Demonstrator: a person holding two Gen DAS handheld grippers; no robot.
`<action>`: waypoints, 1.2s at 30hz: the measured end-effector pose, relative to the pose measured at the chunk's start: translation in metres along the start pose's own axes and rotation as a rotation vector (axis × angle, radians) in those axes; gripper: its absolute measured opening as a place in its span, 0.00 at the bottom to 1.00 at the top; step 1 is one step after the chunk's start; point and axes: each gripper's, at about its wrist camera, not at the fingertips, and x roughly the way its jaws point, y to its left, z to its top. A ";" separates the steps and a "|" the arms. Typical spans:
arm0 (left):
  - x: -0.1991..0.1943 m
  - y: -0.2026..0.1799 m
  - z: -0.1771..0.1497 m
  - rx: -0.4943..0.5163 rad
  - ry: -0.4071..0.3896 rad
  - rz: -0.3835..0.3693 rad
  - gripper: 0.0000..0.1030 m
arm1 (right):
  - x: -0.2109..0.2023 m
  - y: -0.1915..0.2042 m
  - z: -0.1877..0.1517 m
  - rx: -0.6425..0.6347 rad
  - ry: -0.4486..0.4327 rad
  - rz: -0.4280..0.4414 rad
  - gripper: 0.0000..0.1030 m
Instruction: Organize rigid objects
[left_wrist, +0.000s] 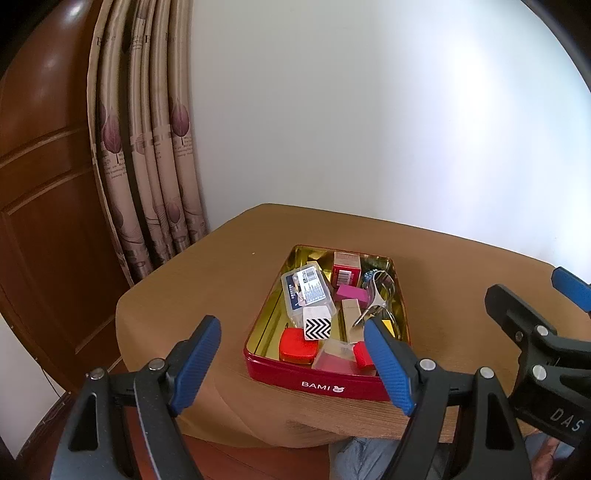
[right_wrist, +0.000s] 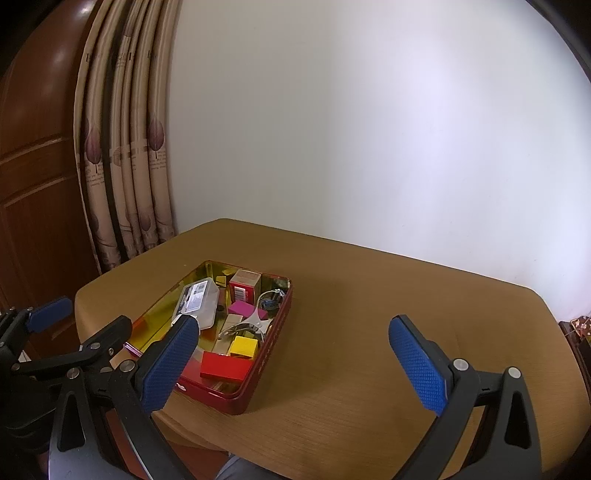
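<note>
"BAMI" lettering marks the red tin (left_wrist: 325, 384) holding small objects.

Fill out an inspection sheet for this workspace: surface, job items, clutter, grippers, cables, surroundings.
Surface: brown wood-grain table, bare outside the tin.
Job's things: red rectangular metal tin with gold interior near the front edge, holding a clear plastic case, black-and-white zigzag cube, red carton with barcode, magenta block, yellow block, flat red block, metal scissors-like tool.
Clutter: nothing seen outside the tin.
Grippers: left gripper open, empty, before the tin; right gripper open, empty, over bare table.
Cables: nothing seen.
Surroundings: white wall, leaf-patterned beige curtain, brown wooden door.
</note>
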 end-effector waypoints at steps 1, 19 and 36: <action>0.000 0.000 0.000 0.002 -0.006 0.007 0.80 | 0.000 0.000 0.000 -0.002 0.000 -0.001 0.99; -0.004 -0.006 0.000 0.018 -0.025 0.035 0.80 | 0.002 0.000 -0.001 -0.003 0.009 -0.002 0.99; 0.000 -0.007 -0.001 0.010 0.005 0.030 0.80 | 0.003 0.001 -0.003 -0.003 0.014 -0.004 0.99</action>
